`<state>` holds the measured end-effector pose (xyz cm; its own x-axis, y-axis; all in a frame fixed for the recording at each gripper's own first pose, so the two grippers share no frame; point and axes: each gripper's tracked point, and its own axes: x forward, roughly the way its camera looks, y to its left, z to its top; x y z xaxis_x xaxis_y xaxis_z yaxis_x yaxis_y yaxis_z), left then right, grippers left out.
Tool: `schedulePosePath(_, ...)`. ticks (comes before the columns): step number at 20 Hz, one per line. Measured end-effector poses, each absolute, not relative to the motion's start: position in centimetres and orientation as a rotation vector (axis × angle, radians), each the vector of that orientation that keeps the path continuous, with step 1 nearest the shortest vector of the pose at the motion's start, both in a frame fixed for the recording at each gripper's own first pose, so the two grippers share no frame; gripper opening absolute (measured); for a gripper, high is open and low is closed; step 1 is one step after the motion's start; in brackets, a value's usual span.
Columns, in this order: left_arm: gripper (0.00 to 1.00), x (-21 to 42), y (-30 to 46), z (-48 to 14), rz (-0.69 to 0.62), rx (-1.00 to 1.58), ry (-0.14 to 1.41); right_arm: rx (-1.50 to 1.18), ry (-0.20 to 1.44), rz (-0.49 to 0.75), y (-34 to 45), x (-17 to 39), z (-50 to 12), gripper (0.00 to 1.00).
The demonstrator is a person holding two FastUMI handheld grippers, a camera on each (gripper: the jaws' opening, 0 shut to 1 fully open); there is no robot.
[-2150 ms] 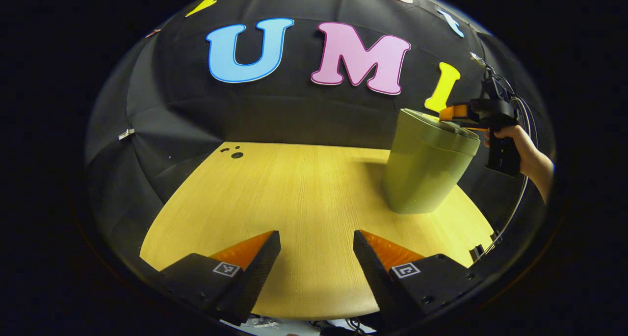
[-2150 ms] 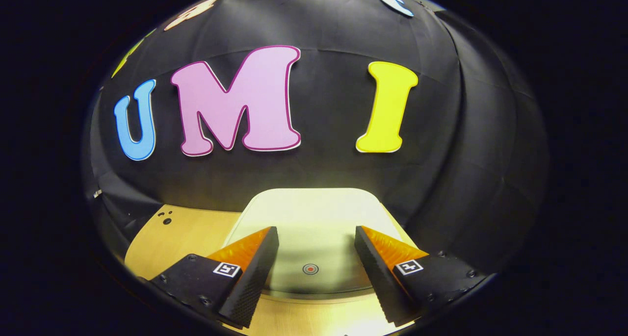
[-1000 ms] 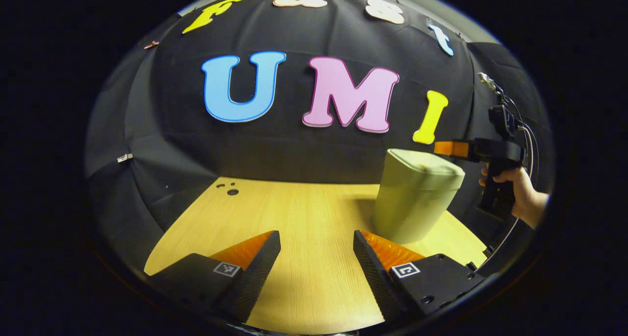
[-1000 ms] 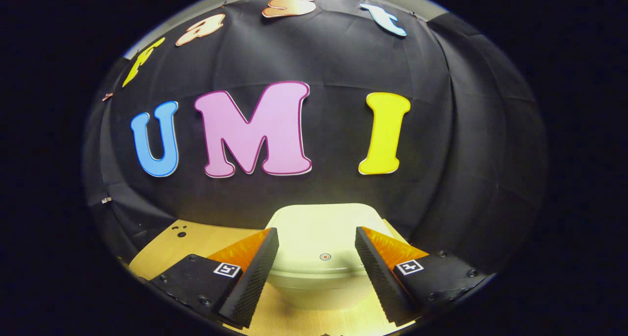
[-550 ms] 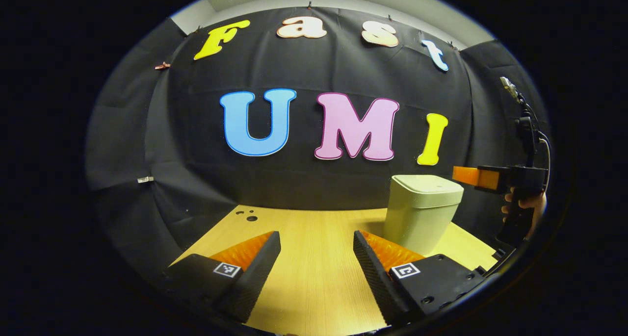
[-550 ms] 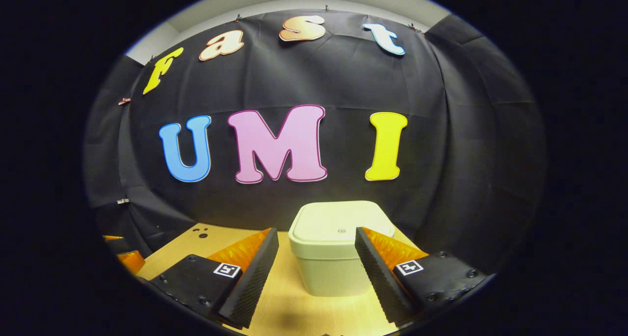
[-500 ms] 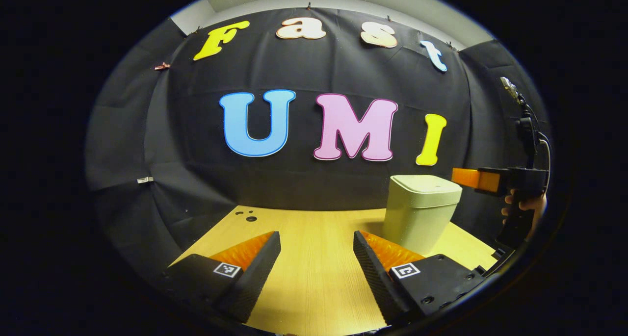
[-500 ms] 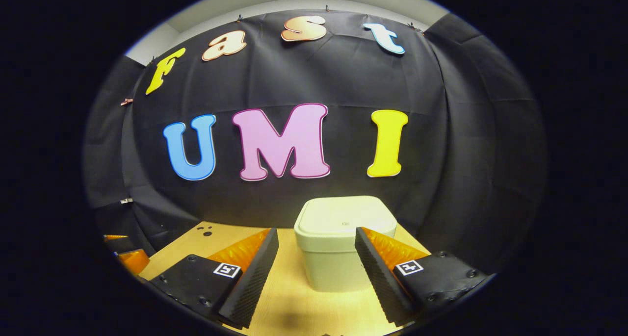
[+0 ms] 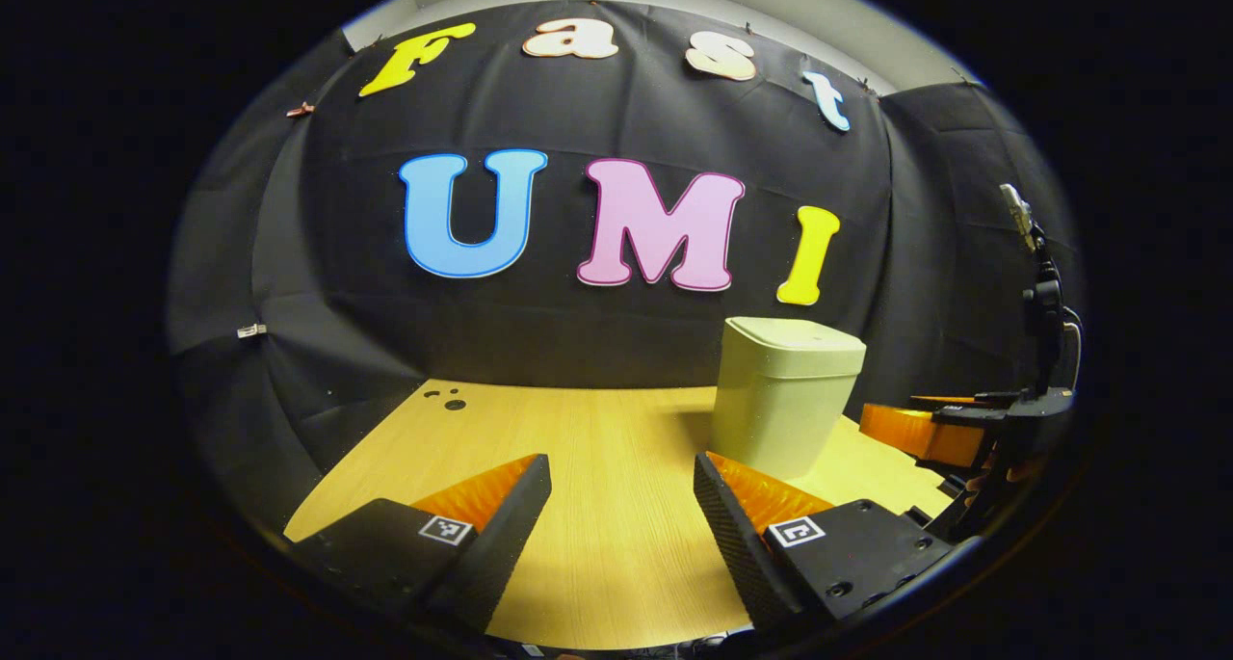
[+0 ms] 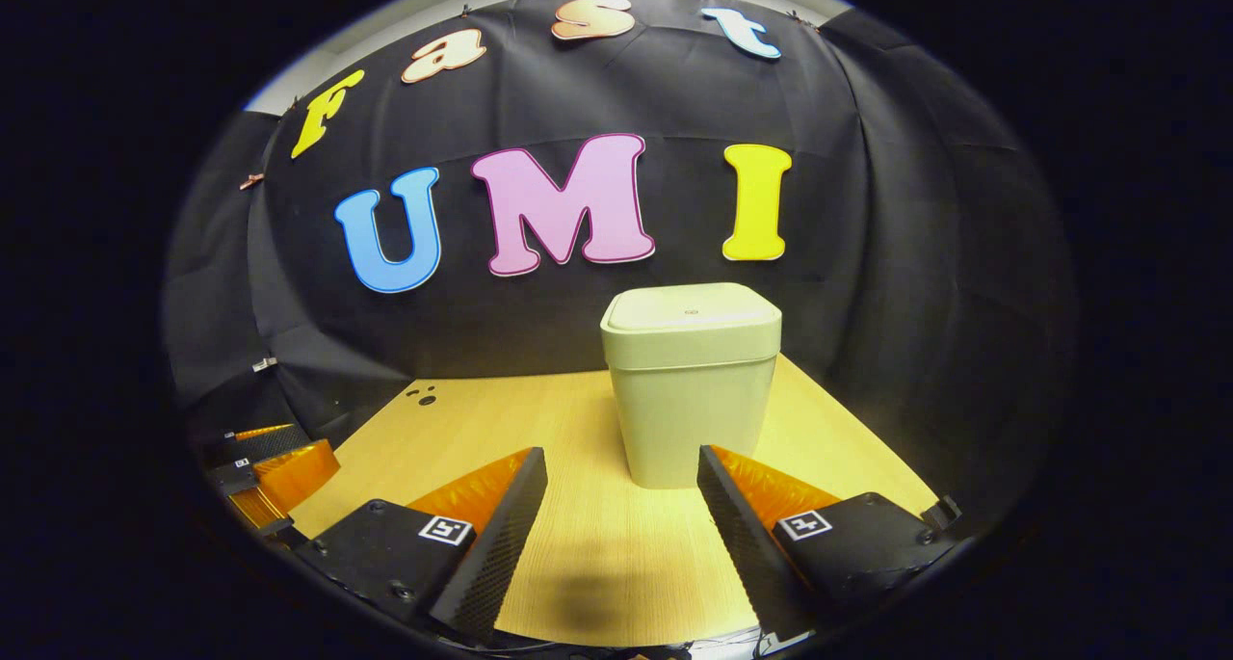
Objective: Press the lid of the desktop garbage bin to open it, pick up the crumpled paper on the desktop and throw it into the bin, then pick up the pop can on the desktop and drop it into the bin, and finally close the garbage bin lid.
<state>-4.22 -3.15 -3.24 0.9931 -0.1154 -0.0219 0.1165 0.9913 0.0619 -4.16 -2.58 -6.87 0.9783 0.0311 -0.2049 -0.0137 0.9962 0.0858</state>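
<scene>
Both tongs gape wide and empty: left tongs (image 9: 621, 506), right tongs (image 10: 621, 506). Ahead on the pale wooden tabletop (image 10: 578, 544) stands the pale green plastic bin (image 10: 692, 390), lid (image 10: 689, 313) down. With no paper or can visible, the job looks finished.

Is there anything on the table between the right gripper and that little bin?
No. In the right gripper view, bare wooden table lies between the right gripper and the bin, whose lid is shut.
</scene>
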Motion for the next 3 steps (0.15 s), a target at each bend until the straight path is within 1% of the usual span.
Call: schedulePosePath(3,0.96,-4.35,-3.32,-4.17,-0.127,0.062,0.039,0.079,0.23,0.037,-1.79,-4.7,-7.78,0.99)
